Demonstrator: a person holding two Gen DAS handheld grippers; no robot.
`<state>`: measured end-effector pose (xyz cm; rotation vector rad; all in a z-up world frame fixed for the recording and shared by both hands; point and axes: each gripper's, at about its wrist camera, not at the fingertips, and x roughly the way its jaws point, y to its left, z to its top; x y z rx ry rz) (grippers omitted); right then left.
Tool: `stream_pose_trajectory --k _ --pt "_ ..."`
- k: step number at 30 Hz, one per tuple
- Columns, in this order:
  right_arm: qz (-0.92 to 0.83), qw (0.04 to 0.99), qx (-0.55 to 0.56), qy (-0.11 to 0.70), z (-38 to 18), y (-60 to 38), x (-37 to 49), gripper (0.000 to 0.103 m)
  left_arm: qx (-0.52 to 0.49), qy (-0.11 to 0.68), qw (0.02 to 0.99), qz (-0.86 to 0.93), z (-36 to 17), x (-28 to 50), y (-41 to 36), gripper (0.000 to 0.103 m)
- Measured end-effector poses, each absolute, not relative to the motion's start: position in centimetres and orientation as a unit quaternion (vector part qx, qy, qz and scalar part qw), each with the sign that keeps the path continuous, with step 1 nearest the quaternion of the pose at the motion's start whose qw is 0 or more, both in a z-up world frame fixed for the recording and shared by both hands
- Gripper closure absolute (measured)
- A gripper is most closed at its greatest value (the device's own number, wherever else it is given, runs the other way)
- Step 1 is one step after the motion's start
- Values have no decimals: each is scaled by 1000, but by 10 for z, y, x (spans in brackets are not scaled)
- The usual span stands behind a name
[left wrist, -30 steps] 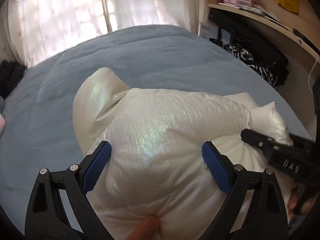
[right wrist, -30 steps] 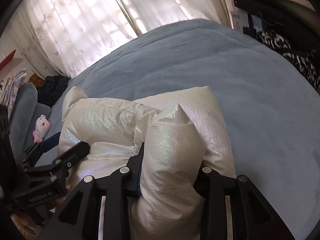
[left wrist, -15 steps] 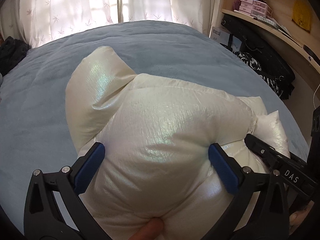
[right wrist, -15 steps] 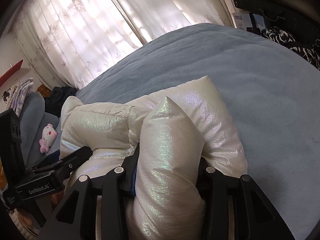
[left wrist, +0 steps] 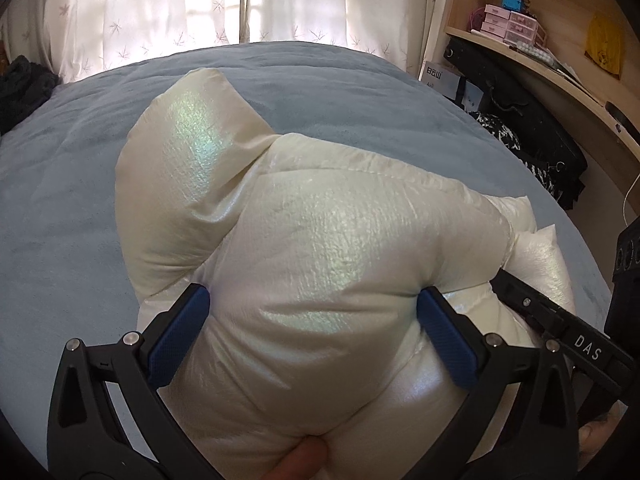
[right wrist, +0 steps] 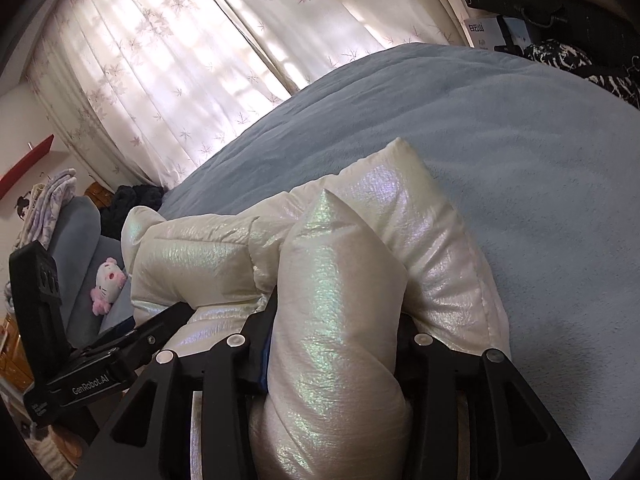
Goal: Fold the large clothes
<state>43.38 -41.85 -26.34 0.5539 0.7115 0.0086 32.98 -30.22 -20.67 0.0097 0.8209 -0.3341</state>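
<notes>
1. I've got the puffer jacket [left wrist: 320, 264] bundled on the blue bed [left wrist: 72, 184], close to the near edge, its bulk well short of the far edge by the curtains [left wrist: 168, 4].
2. My left gripper [left wrist: 316, 332] stands at full spread, both blue pads pressing into a fat puffed section.
3. My right gripper [right wrist: 336, 344] pinches a narrower folded roll of the same jacket, pads buried in it.
4. By my reading it's light, soft, springy and slick; grab at stitched seams, not the slippery bulges.
5. Its long axis seems to run along the near edge, with one puffed end rising toward the curtains.
</notes>
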Motion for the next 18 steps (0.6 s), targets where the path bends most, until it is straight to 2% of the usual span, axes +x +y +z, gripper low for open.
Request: stream_pose_trajectory --k 11,18 --pt "21 892 297 340 -280 -429 442 63 -8 392 905 -168 -216 328 -293 0" --pt "7 879 264 398 -268 -428 458 63 28 394 906 -150 -208 320 -299 0"
